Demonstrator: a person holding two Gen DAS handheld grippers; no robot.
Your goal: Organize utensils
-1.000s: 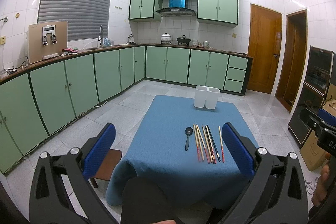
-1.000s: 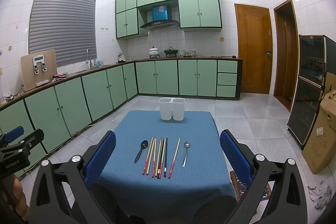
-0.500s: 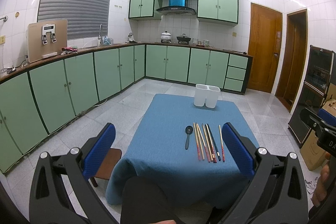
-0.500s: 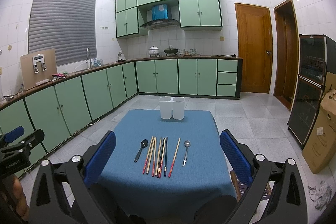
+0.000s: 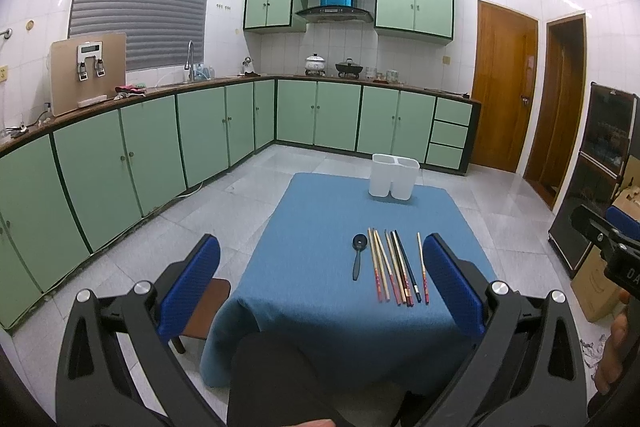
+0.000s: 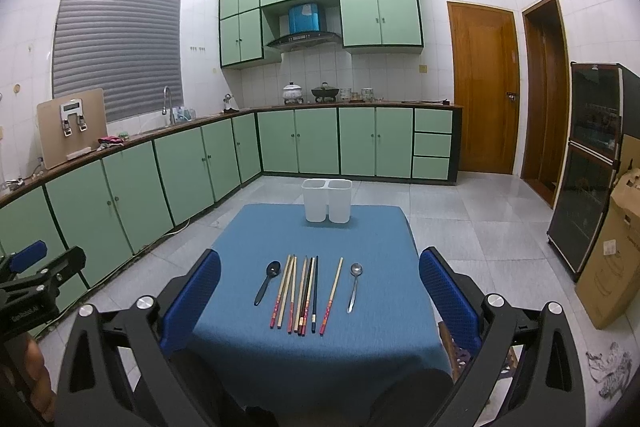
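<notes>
On the table: blue cloth-covered square table (image 6: 360, 339), carrying all utensils; white plastic two-compartment holder (image 6: 327, 201) standing at far edge, both compartments seemingly without content.
Near edge, row of utensils: black plastic spoon (image 6: 267, 282) at left, bundle of wooden and dark chopsticks with red patterned ends (image 6: 298, 295) in middle, one single pale chopstick (image 6: 332, 295) a little apart, slim metal spoon (image 6: 353, 286) at right.
Left claw (image 5: 320, 287): wide open, holding nothing, well above and before the table, black spoon and chopsticks between its blue pads in view.
Right claw (image 6: 318, 297): also wide open, holding nothing, well apart from utensils.
Handling, chopsticks: probably light, stiff, thin, smooth; likely to roll or slip from pads; lying close together, so hard to take only one.
Handling, spoons: light, rigid; metal one likely slippery; very flat on soft cloth.
Where to hold: across middle of handle or shaft, pads pressing slightly into cloth.
Task progress: not yet started, by appearance.
</notes>
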